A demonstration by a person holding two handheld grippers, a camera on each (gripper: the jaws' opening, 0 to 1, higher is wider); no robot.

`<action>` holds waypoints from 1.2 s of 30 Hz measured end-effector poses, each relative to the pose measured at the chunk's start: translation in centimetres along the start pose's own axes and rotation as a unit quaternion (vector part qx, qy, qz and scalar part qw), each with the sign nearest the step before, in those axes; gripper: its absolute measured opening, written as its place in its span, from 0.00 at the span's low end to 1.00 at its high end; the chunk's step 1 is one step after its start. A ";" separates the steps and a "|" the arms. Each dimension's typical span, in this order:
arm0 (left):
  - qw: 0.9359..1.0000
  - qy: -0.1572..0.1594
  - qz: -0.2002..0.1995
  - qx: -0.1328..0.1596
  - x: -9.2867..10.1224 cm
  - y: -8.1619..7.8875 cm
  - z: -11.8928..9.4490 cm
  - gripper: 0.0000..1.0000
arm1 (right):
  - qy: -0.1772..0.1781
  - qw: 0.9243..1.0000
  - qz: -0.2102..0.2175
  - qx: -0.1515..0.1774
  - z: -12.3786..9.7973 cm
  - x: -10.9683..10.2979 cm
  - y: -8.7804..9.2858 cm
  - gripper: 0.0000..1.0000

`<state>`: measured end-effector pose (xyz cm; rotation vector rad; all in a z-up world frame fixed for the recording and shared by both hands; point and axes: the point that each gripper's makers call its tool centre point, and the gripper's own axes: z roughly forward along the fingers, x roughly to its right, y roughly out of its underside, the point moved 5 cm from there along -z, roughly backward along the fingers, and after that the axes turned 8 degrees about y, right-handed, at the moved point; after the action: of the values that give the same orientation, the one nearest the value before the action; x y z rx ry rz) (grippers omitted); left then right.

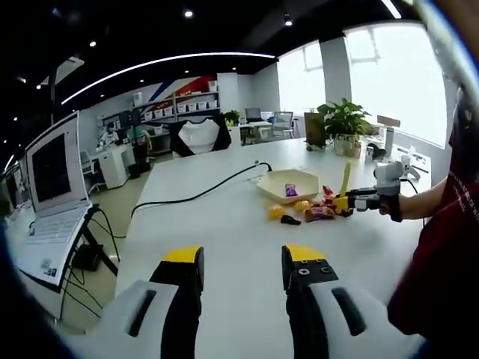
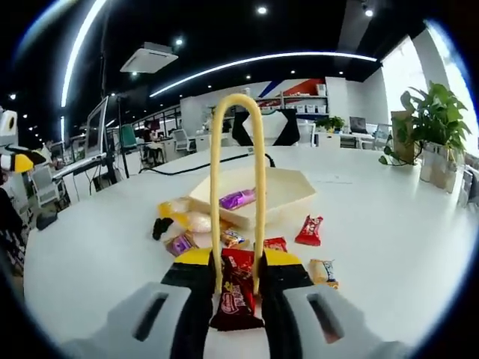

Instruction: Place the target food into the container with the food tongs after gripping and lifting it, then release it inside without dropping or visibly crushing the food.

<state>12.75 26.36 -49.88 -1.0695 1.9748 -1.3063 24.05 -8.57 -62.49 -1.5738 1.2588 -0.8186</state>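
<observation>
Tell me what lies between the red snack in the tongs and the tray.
The right gripper grips the yellow tongs, which pinch a dark red snack packet. Loose wrapped sweets lie on the table before the beige tray; lifted over them, nothing visible blocks it.

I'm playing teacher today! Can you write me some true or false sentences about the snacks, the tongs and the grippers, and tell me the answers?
1. The right gripper holds yellow tongs. True.
2. The tray is empty. False: a purple candy lies in it.
3. A dark red snack packet sits between the tong tips. True.
4. The left gripper is squeezing a snack. False: its jaws stand apart over bare white table with nothing between them.
5. All the snacks are inside the tray. False: several, like the red wrapper, lie on the table in front of it.
6. A potted plant stands on the table. True.
</observation>
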 end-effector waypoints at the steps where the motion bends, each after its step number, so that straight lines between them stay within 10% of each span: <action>1: 1.000 0.001 0.000 0.000 0.0 0.0 0.1 0.44 | -0.002 1.000 0.001 -0.002 -0.1 0.0 0.0 0.19; 18: 1.000 0.029 0.001 0.009 0.7 -0.4 2.1 0.44 | -0.009 0.999 0.004 0.035 -1.8 0.2 -4.4 0.19; 36: 0.999 0.032 -0.015 0.024 1.6 -0.1 1.7 0.44 | 0.000 0.996 -0.007 0.087 2.1 2.5 -11.5 0.19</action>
<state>13.24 24.15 -50.43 -1.0513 1.9714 -1.4134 30.55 -9.96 -52.60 -1.4445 1.1458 -0.9117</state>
